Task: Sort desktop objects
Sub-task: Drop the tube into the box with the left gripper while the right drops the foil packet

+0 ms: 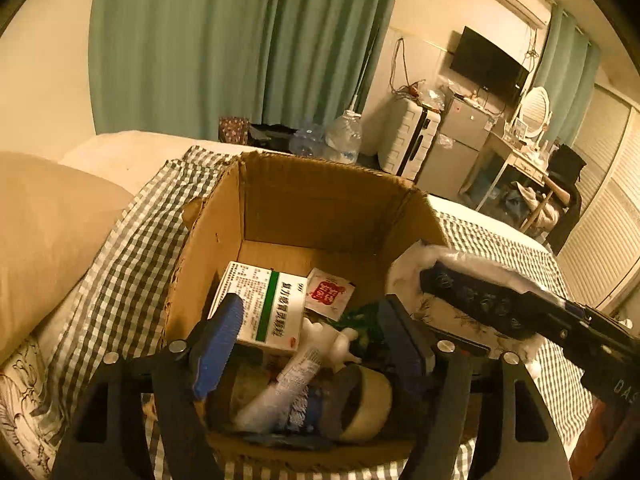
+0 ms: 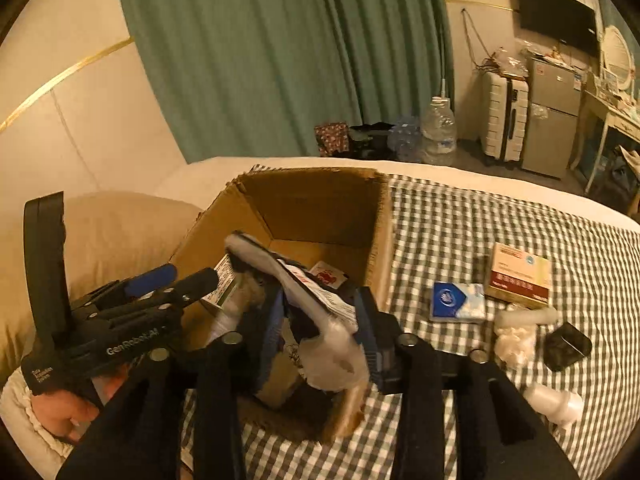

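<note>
The plastic-wrapped packet (image 2: 320, 308) is pinched between the blue fingers of my right hand-held gripper (image 2: 320, 320), held over the near right corner of the cardboard box (image 2: 320, 208) that sits on the checked bedspread (image 2: 460, 232). It looks light and soft, a floppy bag around some dark patterned cloth, so I judge it will sag and crinkle rather than resist. The film is probably slippery, and a grip across the thick middle seems safer than one on the loose end that droops below my fingers.

My left hand-held gripper (image 1: 308, 340) hangs spread over the box with nothing between its fingers. Beneath it lie a white medicine box with a green stripe (image 1: 264, 308), a small sachet with a red print (image 1: 330, 292), a white tube (image 1: 296, 376) and a roll of tape (image 1: 368, 404), all crowded toward the near wall. The far half of the box floor is bare, and that looks like the easier place to set the packet.

Still out on the bedspread to the right of the box are a blue and white tissue pack (image 2: 458, 302), a tan and red carton (image 2: 520, 276), a crumpled white wad (image 2: 514, 338), a small black case (image 2: 568, 346) and a white bottle (image 2: 556, 402). What could get in the way, I think, is my left hand-held gripper over the opening and the box's right wall, which the bag's trailing end might catch.
</note>
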`<state>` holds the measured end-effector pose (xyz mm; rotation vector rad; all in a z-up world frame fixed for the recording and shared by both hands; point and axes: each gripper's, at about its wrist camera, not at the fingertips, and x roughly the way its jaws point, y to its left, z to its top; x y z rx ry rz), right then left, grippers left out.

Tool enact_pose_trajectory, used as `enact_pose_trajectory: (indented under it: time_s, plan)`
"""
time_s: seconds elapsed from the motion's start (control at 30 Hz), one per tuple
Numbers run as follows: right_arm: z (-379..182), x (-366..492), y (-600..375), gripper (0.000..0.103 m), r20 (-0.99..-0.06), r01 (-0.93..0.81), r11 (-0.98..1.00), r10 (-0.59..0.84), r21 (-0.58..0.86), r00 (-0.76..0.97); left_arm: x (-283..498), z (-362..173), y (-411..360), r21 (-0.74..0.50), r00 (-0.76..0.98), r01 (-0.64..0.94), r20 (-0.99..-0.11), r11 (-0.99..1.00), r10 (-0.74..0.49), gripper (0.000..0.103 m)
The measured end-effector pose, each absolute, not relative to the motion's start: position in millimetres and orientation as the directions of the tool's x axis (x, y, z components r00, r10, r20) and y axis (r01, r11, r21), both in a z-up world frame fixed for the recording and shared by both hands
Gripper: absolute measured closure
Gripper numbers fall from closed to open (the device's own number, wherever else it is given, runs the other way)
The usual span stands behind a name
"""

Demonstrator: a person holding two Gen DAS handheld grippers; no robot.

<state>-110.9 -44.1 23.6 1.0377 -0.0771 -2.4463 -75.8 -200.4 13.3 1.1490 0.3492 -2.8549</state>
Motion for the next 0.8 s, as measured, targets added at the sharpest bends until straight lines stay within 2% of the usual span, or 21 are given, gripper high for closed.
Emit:
enact_pose_trajectory:
  time_s: [0.13, 0.27, 0.6, 0.8]
  plan:
    - [33.0, -104.7, -37.9, 0.063, -0.645, 0.416, -0.874, -0.473, 0.253, -0.601, -62.8, 27.4, -186.5, -0.176, -0.742, 0.113, -0.669, -0.978, 0.035, 0.028]
    - [31.8, -103.5, -48.5, 0.063, -0.663, 0.437, -0.866, -0.478, 0.244, -0.576, -50.1, 32.3, -183.4, -0.168, -0.747, 0.142, -0.665, -0.975, 0.006, 0.028]
    - [30.7, -102.1, -44.3, 0.063, -0.649, 0.423, -0.857, -0.503, 0.293, -0.570, -39.4, 24.1, -192.6, -0.177, -0.721, 0.186, -0.693, -0.967, -0.012, 0.028]
    - [29.6, -92.1, -5.6, 0.063, -0.642, 0.373, -0.881, -0.469, 0.290, -0.607, -25.4, 26.6, -161.7, -0.228, -0.736, 0.122, -0.674, -0.966, 0.066, 0.028]
